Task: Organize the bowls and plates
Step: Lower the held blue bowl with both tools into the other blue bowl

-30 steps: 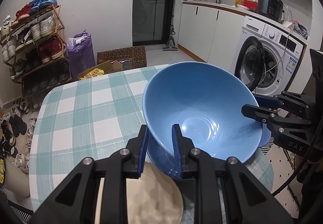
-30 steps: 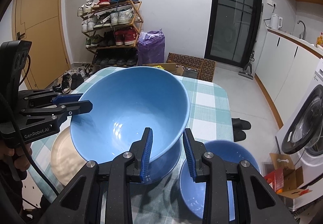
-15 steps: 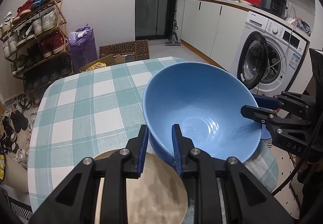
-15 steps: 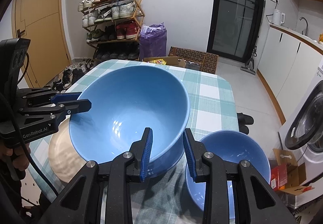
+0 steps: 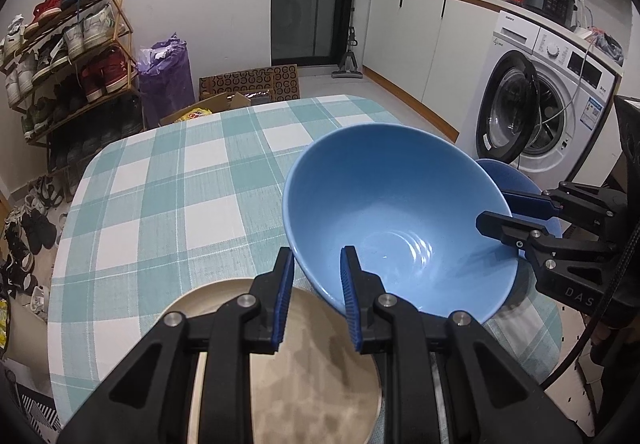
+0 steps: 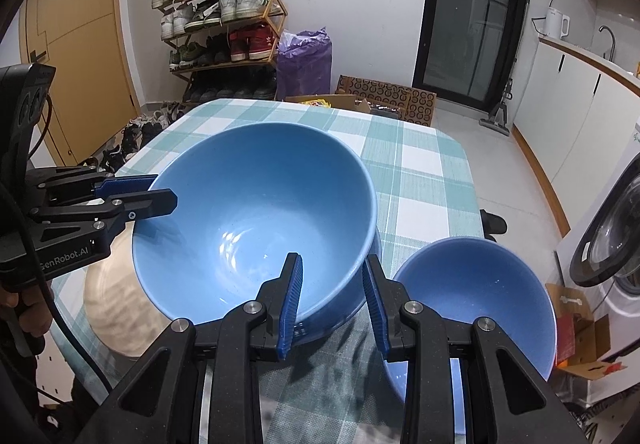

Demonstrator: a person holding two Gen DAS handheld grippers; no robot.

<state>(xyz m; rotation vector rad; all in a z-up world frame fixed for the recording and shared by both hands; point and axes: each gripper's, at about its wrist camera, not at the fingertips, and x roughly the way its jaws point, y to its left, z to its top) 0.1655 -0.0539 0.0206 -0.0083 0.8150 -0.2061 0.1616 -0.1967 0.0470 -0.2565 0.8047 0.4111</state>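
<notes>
Your left gripper point(image 5: 316, 294) enters from 6 o'clock in its own view, its two blue-padded fingers point(image 5: 283, 300) set a little apart and straddling a rim, one pad on each side of the wall. Your right gripper point(image 6: 332, 304) does likewise in its view, with a slightly wider gap between its pads. Each shows in the other's view, coming in from 3 o'clock and 9 o'clock. Your left hand point(image 6: 28, 308) wraps the handle at 8 o'clock.

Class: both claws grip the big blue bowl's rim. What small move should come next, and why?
Probably carry the big blue bowl a little sideways toward the beige plate: the left claw and right claw grip opposite rims, holding it tilted above the checked tablecloth.
</notes>
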